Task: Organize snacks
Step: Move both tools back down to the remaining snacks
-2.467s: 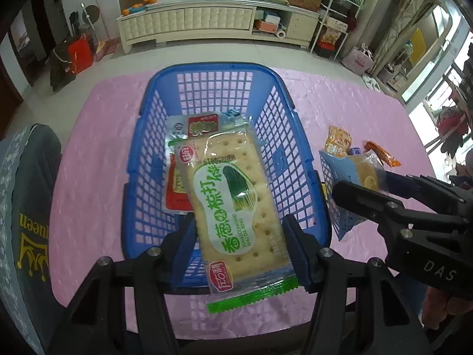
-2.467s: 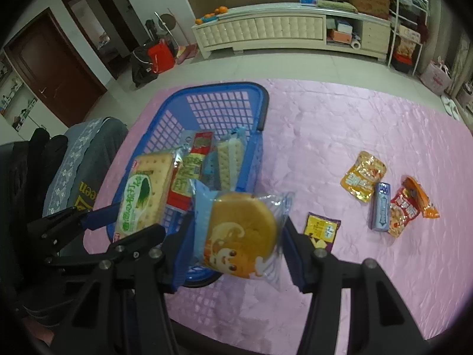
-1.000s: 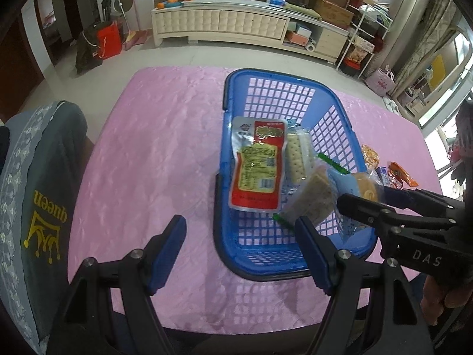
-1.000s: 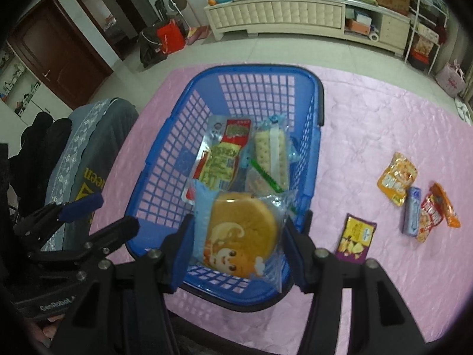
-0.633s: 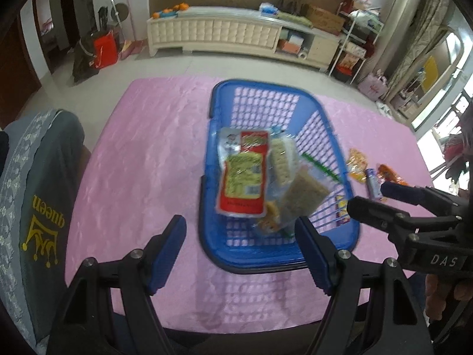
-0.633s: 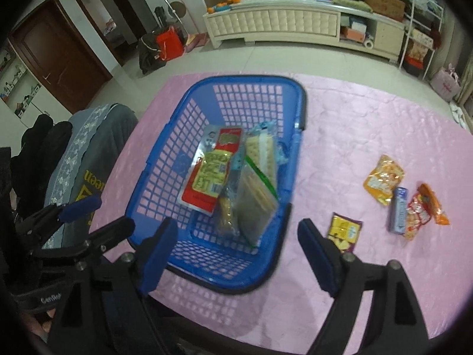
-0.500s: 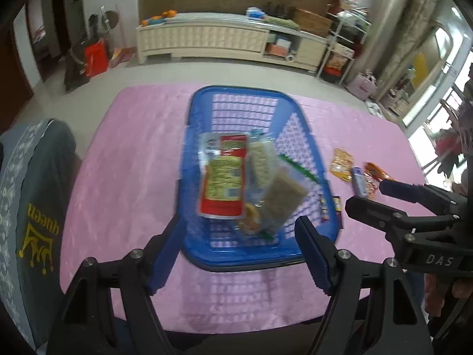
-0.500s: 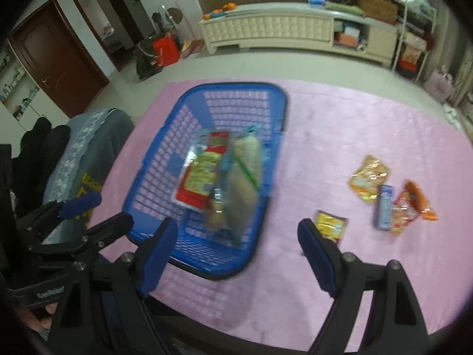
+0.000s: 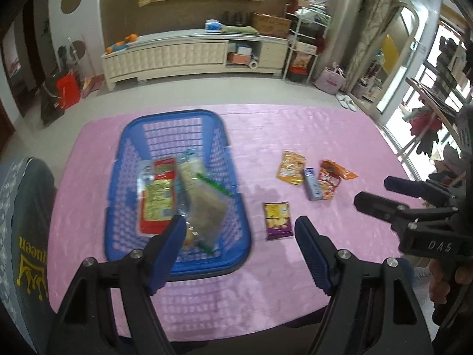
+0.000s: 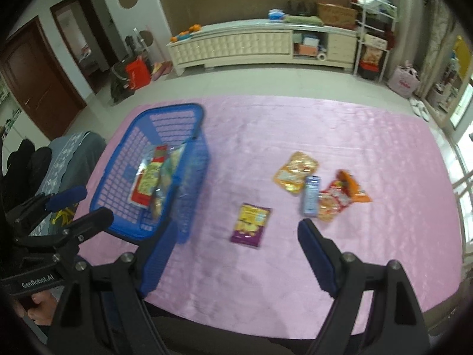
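A blue plastic basket (image 9: 218,148) (image 10: 195,153) on the pink table holds a red and green packet (image 9: 156,195), a cracker pack (image 9: 204,204) and a round cake pack. Loose on the table lie a purple snack packet (image 9: 277,220) (image 10: 250,225), a yellow pouch (image 9: 290,163) (image 10: 296,170), a blue stick pack (image 9: 312,184) (image 10: 310,195) and a red-orange pouch (image 9: 331,177) (image 10: 340,195). My left gripper (image 9: 239,230) is open and empty above the basket's near right corner. My right gripper (image 10: 233,236) is open and empty above the purple packet.
The pink tablecloth (image 10: 325,136) covers the table. A grey chair back (image 9: 20,224) stands at the table's left edge. A white cabinet (image 9: 189,53) stands across the room. The right gripper shows at the right of the left wrist view (image 9: 381,195).
Both grippers let go of their packs, which now lie in the basket. Both have since pulled back and swung right, bringing the loose snacks into view.
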A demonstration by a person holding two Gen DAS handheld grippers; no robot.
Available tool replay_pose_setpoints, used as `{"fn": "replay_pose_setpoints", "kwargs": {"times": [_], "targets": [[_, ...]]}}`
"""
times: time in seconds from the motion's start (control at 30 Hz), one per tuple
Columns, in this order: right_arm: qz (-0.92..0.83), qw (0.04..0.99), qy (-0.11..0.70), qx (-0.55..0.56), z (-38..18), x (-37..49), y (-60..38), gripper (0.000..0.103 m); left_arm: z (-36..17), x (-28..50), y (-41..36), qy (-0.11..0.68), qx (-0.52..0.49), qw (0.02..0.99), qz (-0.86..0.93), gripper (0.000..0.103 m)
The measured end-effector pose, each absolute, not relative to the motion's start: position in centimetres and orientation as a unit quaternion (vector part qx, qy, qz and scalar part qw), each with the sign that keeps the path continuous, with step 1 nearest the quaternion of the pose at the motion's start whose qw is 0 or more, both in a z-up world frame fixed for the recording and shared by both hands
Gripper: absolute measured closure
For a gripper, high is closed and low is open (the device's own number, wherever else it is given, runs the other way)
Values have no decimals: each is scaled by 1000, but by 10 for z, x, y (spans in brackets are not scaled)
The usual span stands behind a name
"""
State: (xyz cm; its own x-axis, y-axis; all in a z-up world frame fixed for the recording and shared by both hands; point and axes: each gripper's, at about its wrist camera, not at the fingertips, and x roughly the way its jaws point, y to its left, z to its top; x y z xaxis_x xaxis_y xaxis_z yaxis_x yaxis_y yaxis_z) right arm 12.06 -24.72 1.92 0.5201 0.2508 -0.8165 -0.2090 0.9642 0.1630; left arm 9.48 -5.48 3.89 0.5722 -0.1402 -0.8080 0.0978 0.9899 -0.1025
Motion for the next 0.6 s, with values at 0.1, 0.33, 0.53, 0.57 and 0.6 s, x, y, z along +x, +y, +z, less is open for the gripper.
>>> {"fn": "replay_pose_setpoints", "kwargs": {"times": [0.1,0.33,0.53,0.57,0.6], "targets": [[116,873,472,28,21,123,-269,17,37,103,-77,460,-9,885,-75,29],[93,874,474,40,18,135,-313,17,28,130,-117,477,-6,874,-93,29],[79,869,485,59,5,151,-347,17,18,156,-153,492,15,864,-106,29],[76,868,487,63,3,153,-353,17,16,160,-159,494,19,862,-108,29],[73,866,491,68,0,156,-358,17,14,164,-164,496,21,861,-110,29]]}}
